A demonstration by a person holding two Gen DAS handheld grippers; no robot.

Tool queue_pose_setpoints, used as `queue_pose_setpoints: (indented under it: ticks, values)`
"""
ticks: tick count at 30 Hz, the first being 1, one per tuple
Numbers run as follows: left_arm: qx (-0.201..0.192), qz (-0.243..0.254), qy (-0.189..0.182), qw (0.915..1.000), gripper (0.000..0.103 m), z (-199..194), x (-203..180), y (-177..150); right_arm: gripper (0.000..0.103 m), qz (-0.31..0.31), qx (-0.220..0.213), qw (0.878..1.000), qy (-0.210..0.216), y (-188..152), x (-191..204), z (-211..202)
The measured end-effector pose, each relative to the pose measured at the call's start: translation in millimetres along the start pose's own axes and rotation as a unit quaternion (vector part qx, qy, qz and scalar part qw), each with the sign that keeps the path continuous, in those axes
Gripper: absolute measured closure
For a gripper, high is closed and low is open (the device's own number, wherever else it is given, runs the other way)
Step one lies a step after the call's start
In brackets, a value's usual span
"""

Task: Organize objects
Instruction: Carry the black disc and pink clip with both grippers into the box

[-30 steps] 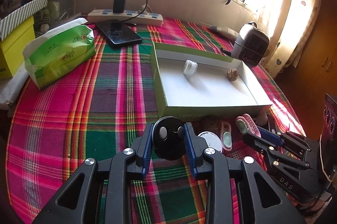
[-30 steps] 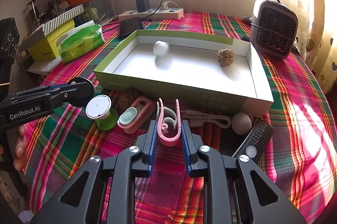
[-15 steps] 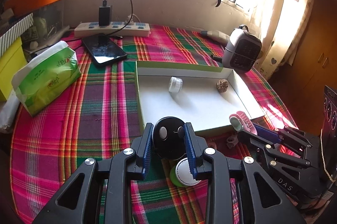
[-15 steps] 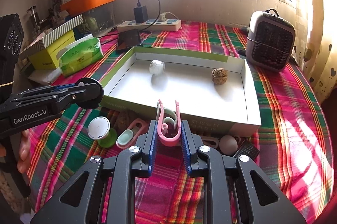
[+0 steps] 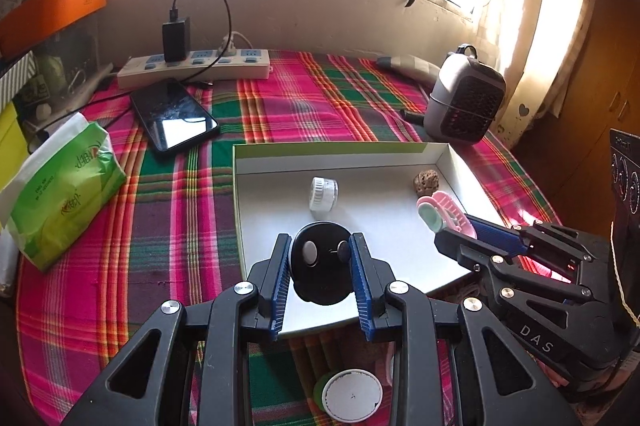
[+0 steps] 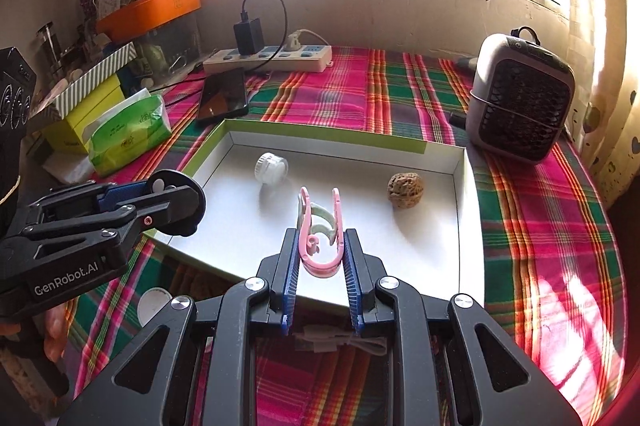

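Note:
My left gripper (image 5: 320, 262) is shut on a black round disc (image 5: 320, 276) with small buttons and holds it over the near part of the shallow white tray (image 5: 400, 148) with green walls. My right gripper (image 6: 320, 254) is shut on a pink clip (image 6: 320, 226) with a pale green inner piece, held above the tray's (image 6: 460, 194) near edge. In the tray lie a small white ribbed cap (image 5: 323, 192) (image 6: 271, 168) and a brown walnut (image 5: 426, 183) (image 6: 405, 189). Each gripper shows in the other's view: the right gripper (image 5: 460, 226), the left gripper (image 6: 176, 202).
A white-lidded green jar (image 5: 351, 396) stands on the plaid cloth in front of the tray, beside a white cable (image 6: 340, 342). A tissue pack (image 5: 60, 194), a phone (image 5: 174, 116), a power strip (image 5: 196, 66) and a small grey heater (image 5: 464, 102) stand around the tray. Boxes fill the left.
Both grippers moved forward and a little up, from the items in front of the tray to over the tray's near part, each still holding its object.

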State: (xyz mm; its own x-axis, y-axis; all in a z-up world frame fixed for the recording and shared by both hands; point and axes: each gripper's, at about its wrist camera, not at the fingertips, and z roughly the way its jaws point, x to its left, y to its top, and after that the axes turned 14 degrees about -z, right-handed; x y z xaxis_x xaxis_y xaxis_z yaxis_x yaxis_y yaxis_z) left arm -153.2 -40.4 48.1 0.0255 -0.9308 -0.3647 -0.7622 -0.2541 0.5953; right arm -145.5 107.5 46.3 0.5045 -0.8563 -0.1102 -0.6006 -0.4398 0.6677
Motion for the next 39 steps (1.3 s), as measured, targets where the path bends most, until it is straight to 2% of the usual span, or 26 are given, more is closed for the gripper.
queue_pose_setpoints:
  ticks: [22, 39]
  values:
    - [0.035, -0.006, 0.023, 0.9991, 0.076, 56.9, 5.0, 23.7, 0.080, 0.008, 0.044, 0.999, 0.013, 30.1, -19.0, 67.3]
    - [0.035, 0.019, 0.040, 0.9984, 0.076, 69.8, -2.2, 27.3, 0.080, 0.002, 0.047, 0.999, 0.007, 34.0, -22.9, 81.4]
